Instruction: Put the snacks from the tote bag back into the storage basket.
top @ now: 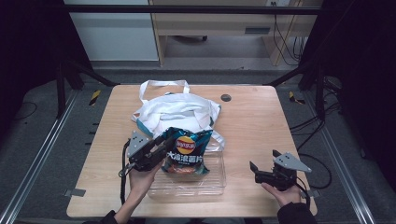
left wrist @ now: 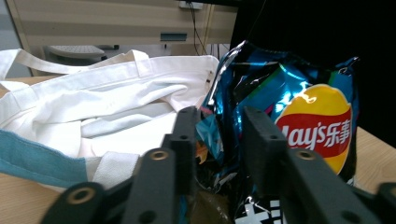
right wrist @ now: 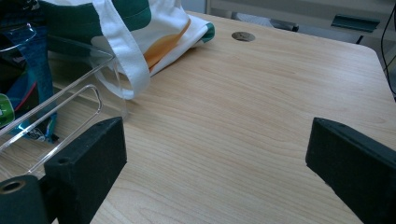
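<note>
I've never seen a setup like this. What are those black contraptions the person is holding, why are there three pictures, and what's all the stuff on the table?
No robot here: a person holds a hand-operated two-jaw gripper in each hand. One picture comes from a camera fixed above the wooden table; the other two come from cameras riding on each gripper, looking along its black jaws.

On the table lie a white tote bag with green trim and a clear plastic tray in front of it. The left gripper has its jaws closed on the edge of a blue Lay's chip bag, holding it over the tray. The right gripper rests low at the table's right side, jaws wide open, holding nothing.
</note>
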`<act>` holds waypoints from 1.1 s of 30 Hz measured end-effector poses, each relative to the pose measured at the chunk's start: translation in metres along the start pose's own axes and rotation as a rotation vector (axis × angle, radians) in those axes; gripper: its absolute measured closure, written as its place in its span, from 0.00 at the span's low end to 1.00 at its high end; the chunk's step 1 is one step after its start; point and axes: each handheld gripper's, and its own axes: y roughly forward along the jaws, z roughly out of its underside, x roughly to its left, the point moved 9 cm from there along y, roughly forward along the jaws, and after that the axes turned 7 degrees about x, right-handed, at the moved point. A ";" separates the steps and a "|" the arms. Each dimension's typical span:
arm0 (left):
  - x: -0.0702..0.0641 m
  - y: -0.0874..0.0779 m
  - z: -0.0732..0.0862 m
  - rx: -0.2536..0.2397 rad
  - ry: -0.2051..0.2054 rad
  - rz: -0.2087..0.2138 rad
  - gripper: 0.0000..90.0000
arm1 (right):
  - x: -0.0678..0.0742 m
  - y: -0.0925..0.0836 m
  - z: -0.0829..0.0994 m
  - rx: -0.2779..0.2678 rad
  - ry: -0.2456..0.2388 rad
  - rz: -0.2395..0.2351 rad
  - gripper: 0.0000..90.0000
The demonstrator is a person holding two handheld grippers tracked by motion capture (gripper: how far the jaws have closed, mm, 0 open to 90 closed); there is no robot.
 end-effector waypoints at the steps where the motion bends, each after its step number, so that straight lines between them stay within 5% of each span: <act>1: 0.001 0.000 0.001 0.006 0.001 0.002 0.63 | 0.000 0.000 0.000 -0.002 0.002 -0.001 0.06; 10: 0.001 -0.002 0.002 0.017 0.008 -0.013 0.50 | 0.000 -0.001 -0.001 -0.004 0.000 0.000 0.06; 14: -0.002 -0.004 0.003 0.017 0.042 -0.028 0.43 | 0.000 -0.001 -0.001 -0.005 0.001 0.000 0.06; 33: -0.002 -0.030 0.011 0.015 0.093 -0.013 0.33 | -0.001 -0.002 -0.001 -0.008 0.001 0.002 0.06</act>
